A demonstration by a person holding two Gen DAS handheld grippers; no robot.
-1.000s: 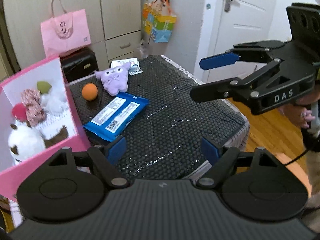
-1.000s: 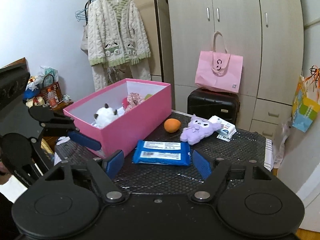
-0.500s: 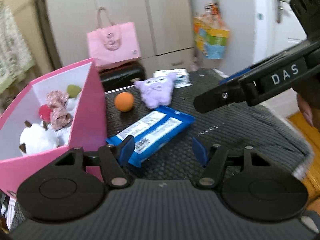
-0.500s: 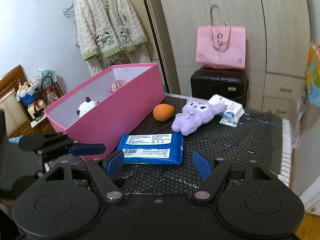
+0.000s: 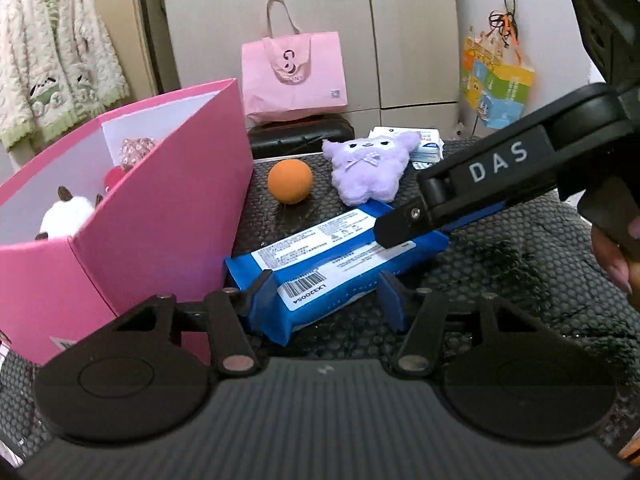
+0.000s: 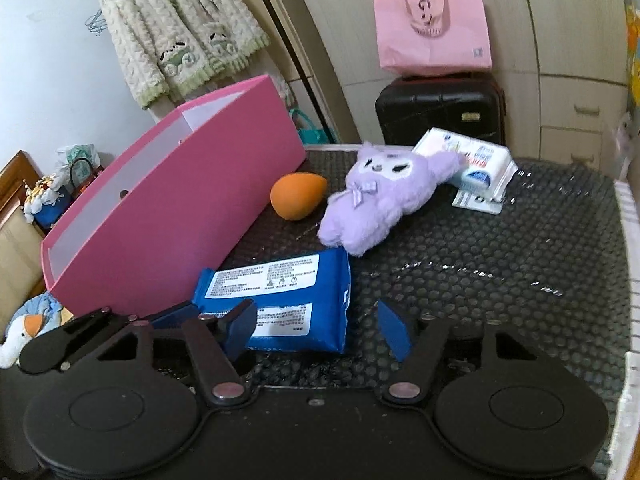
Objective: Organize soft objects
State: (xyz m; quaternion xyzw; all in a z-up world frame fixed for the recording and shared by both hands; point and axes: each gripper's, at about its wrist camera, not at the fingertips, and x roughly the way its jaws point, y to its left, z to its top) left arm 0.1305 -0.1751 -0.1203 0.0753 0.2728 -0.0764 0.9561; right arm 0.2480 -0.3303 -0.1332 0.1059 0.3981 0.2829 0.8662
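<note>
A blue wipes pack [image 5: 336, 256] [image 6: 280, 304] lies on the black mat beside the pink box [image 5: 160, 208] [image 6: 180, 208]. My left gripper [image 5: 326, 298] straddles the pack's near end, jaws closing, and the pads are not clearly pressing on it. My right gripper [image 6: 316, 328] straddles the other end, also closing; a gap shows beside its right pad. In the left wrist view the right gripper [image 5: 400, 232] reaches over the pack. An orange ball [image 5: 289, 181] [image 6: 298, 196] and a purple plush [image 5: 368, 168] [image 6: 384, 200] lie behind. Plush toys, one white [image 5: 66, 216], sit in the box.
A white tissue pack [image 6: 476, 164] lies at the mat's far edge. Behind the table stand a black suitcase [image 6: 440, 112] with a pink bag [image 6: 432, 28] on it, and cupboards. A cardigan [image 6: 180, 32] hangs at the left. The table edge [image 6: 628, 280] runs along the right.
Both grippers have come down and closer to the blue pack, which now lies between each pair of fingers. Both pairs of jaws have narrowed.
</note>
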